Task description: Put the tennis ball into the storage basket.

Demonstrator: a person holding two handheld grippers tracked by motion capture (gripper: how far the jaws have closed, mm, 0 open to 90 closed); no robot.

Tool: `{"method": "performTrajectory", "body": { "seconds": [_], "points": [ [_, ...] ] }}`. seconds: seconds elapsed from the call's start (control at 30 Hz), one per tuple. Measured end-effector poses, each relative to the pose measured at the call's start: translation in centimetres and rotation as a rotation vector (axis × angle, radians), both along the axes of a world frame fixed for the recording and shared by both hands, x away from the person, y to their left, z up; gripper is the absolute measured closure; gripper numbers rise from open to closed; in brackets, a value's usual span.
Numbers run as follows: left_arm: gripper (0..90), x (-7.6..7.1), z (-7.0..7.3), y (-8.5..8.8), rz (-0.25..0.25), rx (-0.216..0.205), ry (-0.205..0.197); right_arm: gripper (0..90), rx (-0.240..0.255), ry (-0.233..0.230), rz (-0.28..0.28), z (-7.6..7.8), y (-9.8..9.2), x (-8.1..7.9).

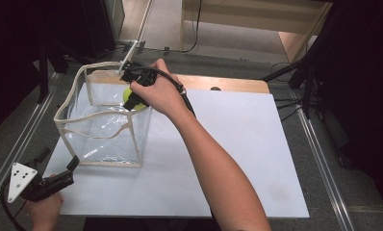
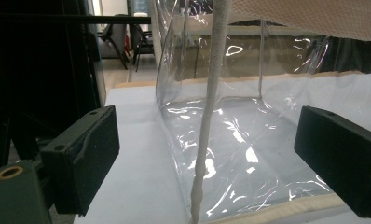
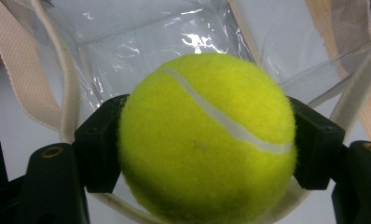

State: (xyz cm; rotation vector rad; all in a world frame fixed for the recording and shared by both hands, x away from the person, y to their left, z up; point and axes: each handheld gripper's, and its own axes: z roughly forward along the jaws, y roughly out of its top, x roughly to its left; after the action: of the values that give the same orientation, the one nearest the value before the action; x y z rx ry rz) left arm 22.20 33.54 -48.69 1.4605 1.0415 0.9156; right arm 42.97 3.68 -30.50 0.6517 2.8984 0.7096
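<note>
Over the open top of the clear bag (image 1: pixel 103 125), at its far right corner, a yellow tennis ball (image 3: pixel 207 140) is held by the right hand-held gripper (image 1: pixel 132 98), whose jaws are closed against the ball's two sides. Below the ball, the bag's transparent floor and cream webbing rim (image 3: pixel 16 70) are seen. Near the tabletop's (image 1: pixel 237 144) front left corner, the left hand-held gripper (image 1: pixel 71 166) is kept with its jaws wide apart, nothing gripped, pointed at the bag's near corner seam (image 2: pixel 207 130).
</note>
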Motion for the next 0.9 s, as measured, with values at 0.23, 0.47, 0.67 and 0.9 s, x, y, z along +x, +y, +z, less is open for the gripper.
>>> {"method": "performTrajectory", "body": {
  "seconds": [0.23, 0.47, 0.67, 0.9],
  "points": [
    [6.9, 0.0, 0.0, 0.0, -0.001, 0.002, 0.000, 23.5, -0.020, 0.007, 0.013, -0.8, 0.3, 0.3],
    [6.9, 0.0, 0.0, 0.0, -0.001, 0.000, 0.001, 22.6, -0.041, 0.030, 0.005, -1.5, 0.7, 0.4],
    [6.9, 0.0, 0.0, 0.0, -0.002, 0.002, 0.000, 14.5, -0.013, 0.031, -0.028, -1.2, 0.5, 0.4],
    [6.9, 0.0, 0.0, 0.0, -0.002, 0.002, 0.001, 9.7, 0.022, 0.003, -0.041, -0.1, -0.3, -0.2]
  ]
}}
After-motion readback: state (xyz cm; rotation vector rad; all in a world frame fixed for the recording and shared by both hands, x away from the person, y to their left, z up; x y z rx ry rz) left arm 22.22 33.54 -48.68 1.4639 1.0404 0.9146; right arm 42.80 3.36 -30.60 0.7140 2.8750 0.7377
